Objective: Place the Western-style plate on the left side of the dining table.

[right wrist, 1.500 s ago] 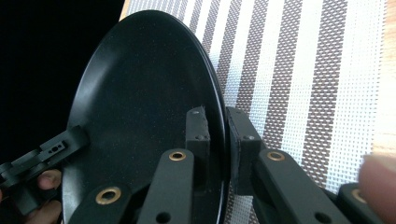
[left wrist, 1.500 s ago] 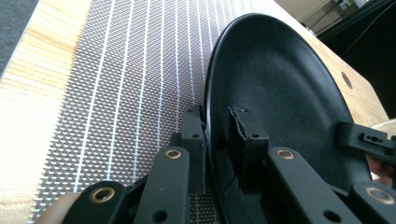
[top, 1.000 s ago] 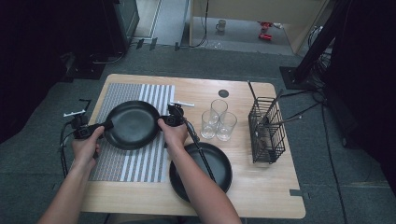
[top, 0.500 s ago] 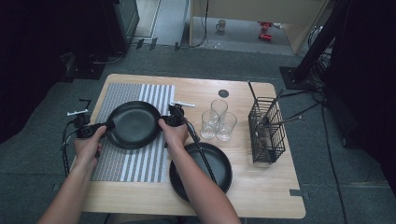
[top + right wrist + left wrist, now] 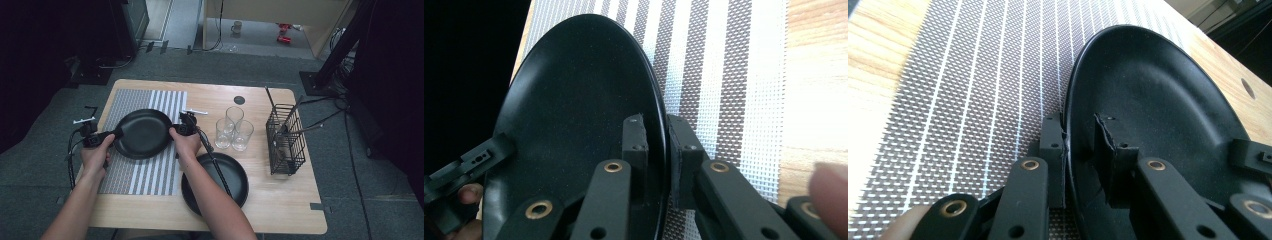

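Observation:
A black plate (image 5: 142, 134) is over the grey-and-white striped placemat (image 5: 145, 177), held at both sides. My left gripper (image 5: 116, 133) is shut on the plate's left rim. In the left gripper view its jaws (image 5: 1079, 150) straddle the rim of the plate (image 5: 1158, 100), one pad below and one inside. My right gripper (image 5: 172, 131) is shut on the opposite rim. In the right gripper view its gripper (image 5: 658, 142) clamps the edge of the plate (image 5: 574, 100). Whether the plate touches the mat I cannot tell.
A second black plate (image 5: 225, 172) lies on the wooden table (image 5: 280, 210) near the front, partly under the right forearm. Three clear glasses (image 5: 233, 131) stand right of the mat. A black wire basket (image 5: 285, 142) with utensils stands further right.

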Motion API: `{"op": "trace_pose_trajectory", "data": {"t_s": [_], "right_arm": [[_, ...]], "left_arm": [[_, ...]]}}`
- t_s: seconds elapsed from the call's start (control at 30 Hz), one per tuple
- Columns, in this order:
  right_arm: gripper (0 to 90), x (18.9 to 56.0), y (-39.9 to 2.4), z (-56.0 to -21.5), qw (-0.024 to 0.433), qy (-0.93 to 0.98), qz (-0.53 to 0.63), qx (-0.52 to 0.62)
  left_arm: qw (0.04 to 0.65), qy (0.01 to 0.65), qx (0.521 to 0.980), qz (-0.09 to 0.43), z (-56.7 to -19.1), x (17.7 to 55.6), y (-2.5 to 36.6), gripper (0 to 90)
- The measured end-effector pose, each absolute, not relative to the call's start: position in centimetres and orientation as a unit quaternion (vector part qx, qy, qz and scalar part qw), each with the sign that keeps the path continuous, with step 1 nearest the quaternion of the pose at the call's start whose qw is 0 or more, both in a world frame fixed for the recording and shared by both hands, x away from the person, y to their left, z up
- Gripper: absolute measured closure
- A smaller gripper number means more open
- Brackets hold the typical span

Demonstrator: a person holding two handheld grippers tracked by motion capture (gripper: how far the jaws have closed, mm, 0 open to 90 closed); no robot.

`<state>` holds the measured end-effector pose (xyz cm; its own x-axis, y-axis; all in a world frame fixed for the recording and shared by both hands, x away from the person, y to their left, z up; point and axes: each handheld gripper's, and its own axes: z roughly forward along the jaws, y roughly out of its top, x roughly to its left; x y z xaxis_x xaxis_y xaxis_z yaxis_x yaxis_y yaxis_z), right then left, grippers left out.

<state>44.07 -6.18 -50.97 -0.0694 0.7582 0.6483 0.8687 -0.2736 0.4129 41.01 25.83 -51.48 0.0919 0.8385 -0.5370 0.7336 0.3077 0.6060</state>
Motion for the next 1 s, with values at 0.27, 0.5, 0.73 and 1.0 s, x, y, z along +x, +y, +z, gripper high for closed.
{"op": "trace_pose_trajectory", "data": {"t_s": [0.27,0.5,0.73,1.0], "right_arm": [[80.4,43.97,-5.72,-51.25,0.053,-0.597,-0.419,-0.682],[80.1,43.93,-5.7,-51.14,0.044,-0.609,-0.417,-0.673],[81.2,43.75,-5.64,-50.81,0.035,-0.61,-0.41,-0.677],[81.8,43.77,-5.63,-50.86,0.04,-0.61,-0.416,-0.674]], "left_arm": [[0.451,0.672,0.583,0.067,-51.63,40.94,25.87,76.4],[0.46,0.664,0.584,0.076,-51.56,40.72,25.86,72.2],[0.467,0.67,0.571,0.077,-51.61,40.49,26.08,75.4],[0.467,0.676,0.565,0.077,-51.68,40.45,26.36,78.8]]}}
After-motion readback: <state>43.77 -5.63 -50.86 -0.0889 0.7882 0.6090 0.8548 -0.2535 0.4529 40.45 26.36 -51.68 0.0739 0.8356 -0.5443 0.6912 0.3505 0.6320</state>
